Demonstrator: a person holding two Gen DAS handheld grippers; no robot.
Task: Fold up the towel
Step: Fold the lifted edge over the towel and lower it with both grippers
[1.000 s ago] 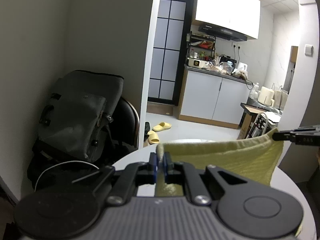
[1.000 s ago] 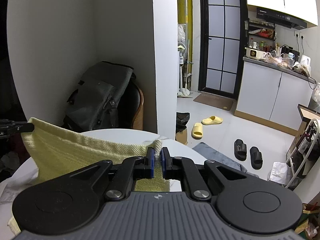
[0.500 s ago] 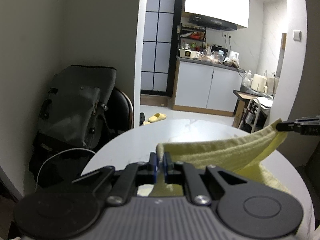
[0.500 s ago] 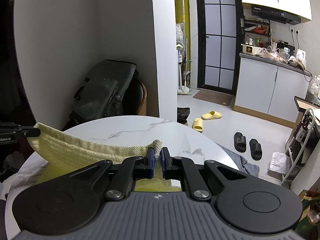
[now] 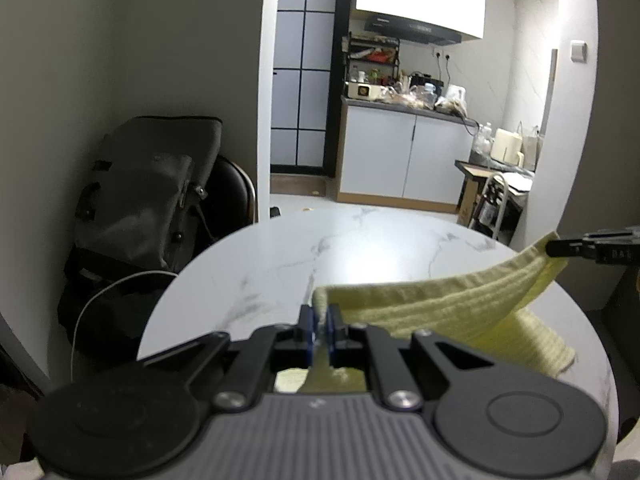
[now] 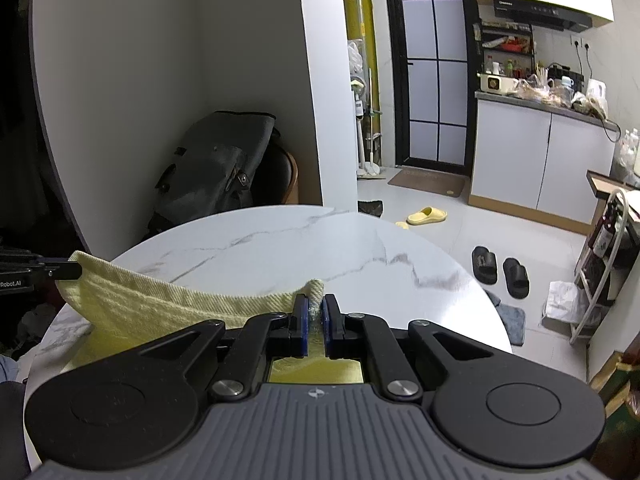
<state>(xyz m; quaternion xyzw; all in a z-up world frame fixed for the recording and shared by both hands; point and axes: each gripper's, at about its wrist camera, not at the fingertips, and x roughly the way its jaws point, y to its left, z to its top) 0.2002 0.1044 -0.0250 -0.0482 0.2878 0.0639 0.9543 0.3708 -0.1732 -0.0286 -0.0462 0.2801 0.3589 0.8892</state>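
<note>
A pale yellow ribbed towel (image 5: pixel 440 304) hangs stretched between my two grippers over the round white marble table (image 5: pixel 360 248). My left gripper (image 5: pixel 319 320) is shut on one top corner of the towel. The other top corner sits pinched in my right gripper (image 6: pixel 316 312), which is also shut. The towel (image 6: pixel 160 304) sags between the corners, and its lower part lies on the table's near side. In the left wrist view the right gripper's tip (image 5: pixel 568 247) shows at the right edge; in the right wrist view the left gripper's tip (image 6: pixel 60 270) shows at the left edge.
A dark backpack (image 5: pixel 148 196) rests on a chair (image 5: pixel 236 192) against the wall beyond the table (image 6: pixel 300 248). A white wall corner (image 6: pixel 332 100) stands behind the table. Slippers (image 6: pixel 500 268) lie on the kitchen floor, and a small rack (image 6: pixel 604 264) stands at the right.
Both grippers have carried the towel forward and slightly down over the table. More of the marble top now shows ahead, and the towel's lower part has settled on it.
</note>
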